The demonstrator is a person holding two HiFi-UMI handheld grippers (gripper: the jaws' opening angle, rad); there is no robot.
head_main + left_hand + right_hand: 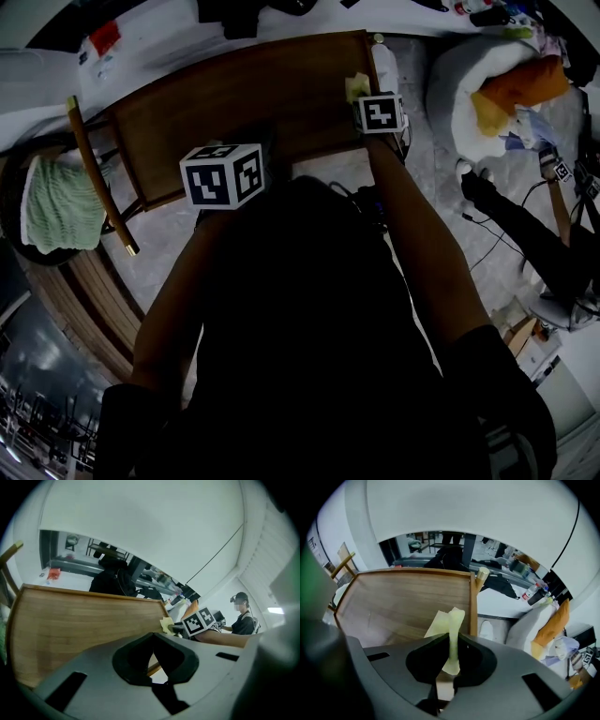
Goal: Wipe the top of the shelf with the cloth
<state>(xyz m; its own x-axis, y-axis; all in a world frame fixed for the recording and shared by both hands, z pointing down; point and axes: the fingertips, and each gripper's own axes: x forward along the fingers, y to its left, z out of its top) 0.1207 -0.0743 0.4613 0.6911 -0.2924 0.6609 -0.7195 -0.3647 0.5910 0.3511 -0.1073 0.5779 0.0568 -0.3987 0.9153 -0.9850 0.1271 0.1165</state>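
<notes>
The wooden shelf top (pixel 244 103) lies ahead of me, brown and bare; it also fills the left gripper view (pixel 79 620) and the right gripper view (pixel 403 602). My right gripper (pixel 452 656) is shut on a pale yellow cloth (pixel 449 623), which hangs over the shelf's near right corner. In the head view the cloth (pixel 356 87) shows just beyond the right marker cube (pixel 380 113). My left gripper (pixel 152 660) is shut with nothing in it, held near the shelf's front edge; its marker cube (pixel 223 174) sits at the centre left.
A green towel (pixel 56 202) hangs on a wooden chair at the left. A white beanbag with orange fabric (pixel 506 89) sits at the right. A person in black (pixel 241 618) is beyond the shelf to the right, their leg (pixel 525 234) stretched on the floor.
</notes>
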